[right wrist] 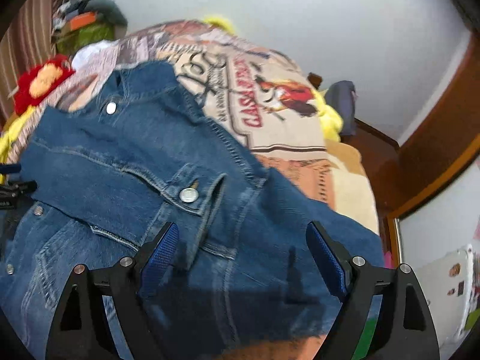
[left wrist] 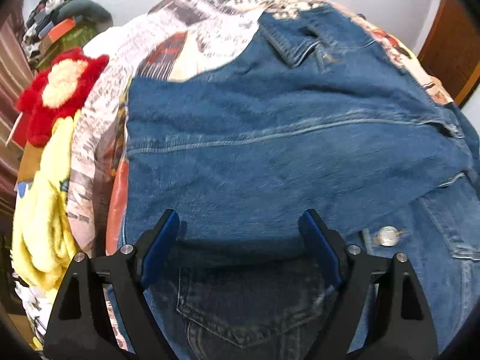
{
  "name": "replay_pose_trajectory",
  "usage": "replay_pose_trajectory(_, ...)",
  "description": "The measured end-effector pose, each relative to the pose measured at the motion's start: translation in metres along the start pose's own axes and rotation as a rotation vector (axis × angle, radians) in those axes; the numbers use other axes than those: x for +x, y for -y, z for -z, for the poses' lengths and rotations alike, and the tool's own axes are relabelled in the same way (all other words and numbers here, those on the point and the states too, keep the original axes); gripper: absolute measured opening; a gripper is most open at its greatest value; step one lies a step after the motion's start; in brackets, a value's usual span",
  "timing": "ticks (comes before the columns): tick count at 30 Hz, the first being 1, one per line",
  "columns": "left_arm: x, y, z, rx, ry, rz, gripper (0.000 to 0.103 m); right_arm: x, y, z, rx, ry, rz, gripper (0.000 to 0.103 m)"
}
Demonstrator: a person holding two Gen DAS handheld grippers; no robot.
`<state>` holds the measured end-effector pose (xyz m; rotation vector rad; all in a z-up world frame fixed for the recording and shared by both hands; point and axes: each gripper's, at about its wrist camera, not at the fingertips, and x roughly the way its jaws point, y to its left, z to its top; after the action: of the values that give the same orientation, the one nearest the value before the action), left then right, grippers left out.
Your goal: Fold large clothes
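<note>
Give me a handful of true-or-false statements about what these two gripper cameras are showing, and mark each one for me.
1. The denim jacket lies on a printed bedspread. True.
2. The right gripper is clamped on a sleeve. False: its jaws stand wide apart above the denim and pinch nothing.
3. A red and cream plush flower sits to the left of the jacket. True.
4. The left gripper holds a metal button. False: its jaws are open, and the nearest button lies outside them, to the right.
5. The jacket is black leather. False: it is blue denim with silver snap buttons.
</note>
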<state>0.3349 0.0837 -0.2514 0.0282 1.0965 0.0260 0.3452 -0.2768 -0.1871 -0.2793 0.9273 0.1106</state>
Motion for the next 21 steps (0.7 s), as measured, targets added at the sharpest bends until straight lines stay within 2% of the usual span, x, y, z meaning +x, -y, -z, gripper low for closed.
replay_pose_trajectory(6, -0.040, 0.022, -0.024, 0.035, 0.097, 0.029, 0.084, -0.038, 0.052, 0.010, 0.145, 0.068, -0.012, 0.085)
replay_pose_trajectory(10, -0.065, 0.046, -0.047, 0.067, 0.166, 0.094, 0.086, -0.051, 0.094, 0.024, 0.269, 0.071, -0.025, 0.086)
replay_pose_trajectory(15, -0.075, 0.081, -0.067, 0.122, 0.212, 0.152, 0.090, -0.049, 0.147, 0.052, 0.447, 0.032, -0.038, 0.086)
replay_pose_trajectory(19, -0.066, 0.116, -0.074, 0.182, 0.193, 0.192, 0.090, -0.032, 0.189, 0.083, 0.628, -0.038, -0.084, 0.086)
replay_pose_trajectory(21, -0.057, 0.133, -0.074, 0.214, 0.176, 0.206, 0.090, -0.019, 0.210, 0.101, 0.740, -0.078, -0.136, 0.086)
